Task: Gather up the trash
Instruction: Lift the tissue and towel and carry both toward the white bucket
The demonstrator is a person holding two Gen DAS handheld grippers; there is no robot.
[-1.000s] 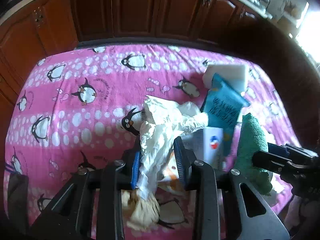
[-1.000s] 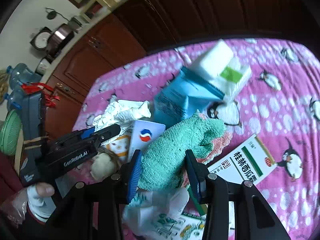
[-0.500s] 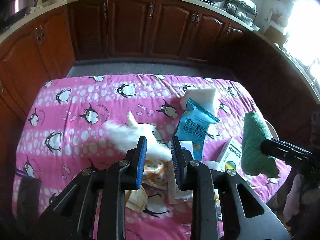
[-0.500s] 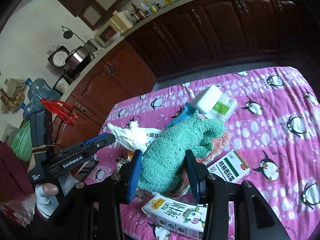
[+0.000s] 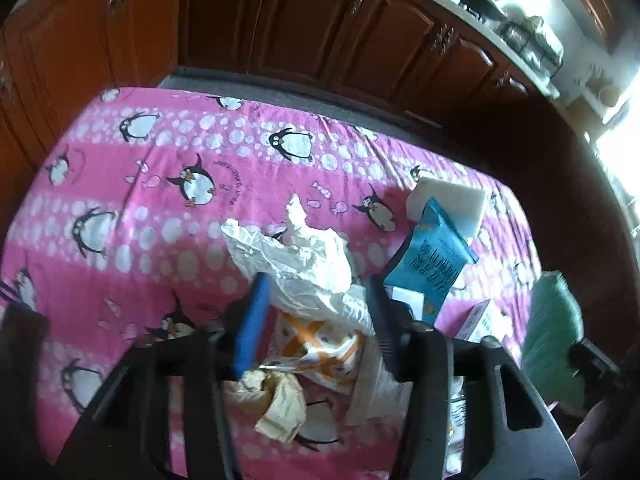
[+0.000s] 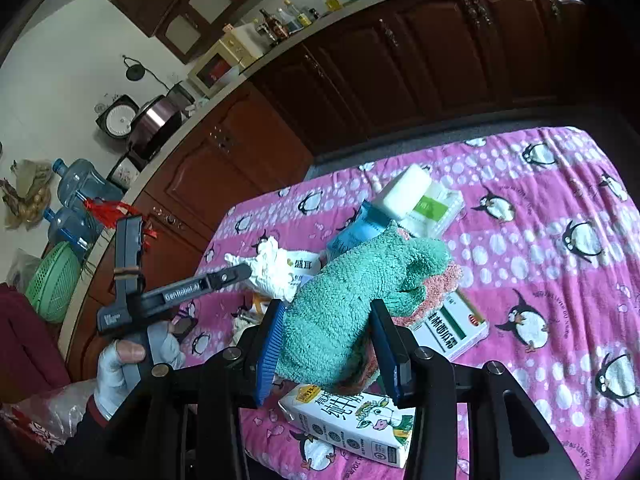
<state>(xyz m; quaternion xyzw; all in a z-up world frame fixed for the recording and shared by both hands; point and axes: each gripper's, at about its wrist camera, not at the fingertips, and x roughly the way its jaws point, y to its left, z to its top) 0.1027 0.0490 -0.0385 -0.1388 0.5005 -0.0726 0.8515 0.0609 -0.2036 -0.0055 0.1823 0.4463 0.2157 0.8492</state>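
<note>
My left gripper [image 5: 316, 320] is open above the pink penguin cloth [image 5: 132, 200]. Crumpled white paper [image 5: 304, 264] lies between and beyond its fingers, loose on the trash pile. It also shows in the right wrist view [image 6: 276, 268] at the left gripper's tip [image 6: 240, 272]. My right gripper [image 6: 328, 344] is shut on a green towel [image 6: 352, 300] with a pink cloth under it, held above the table. The towel also shows at the right edge of the left wrist view [image 5: 552, 332].
On the cloth lie a blue packet [image 5: 432, 268], a white sponge block [image 5: 452, 200], an orange-printed wrapper [image 5: 320, 348], crumpled tan paper [image 5: 280, 404], a green-and-white medicine box [image 6: 452, 328] and a milk carton [image 6: 348, 420]. Dark wood cabinets [image 5: 300, 28] stand behind.
My left gripper has opened and let go of the white paper, which has dropped onto the pile. The left gripper has come down closer to the table. The right gripper still holds the towel.
</note>
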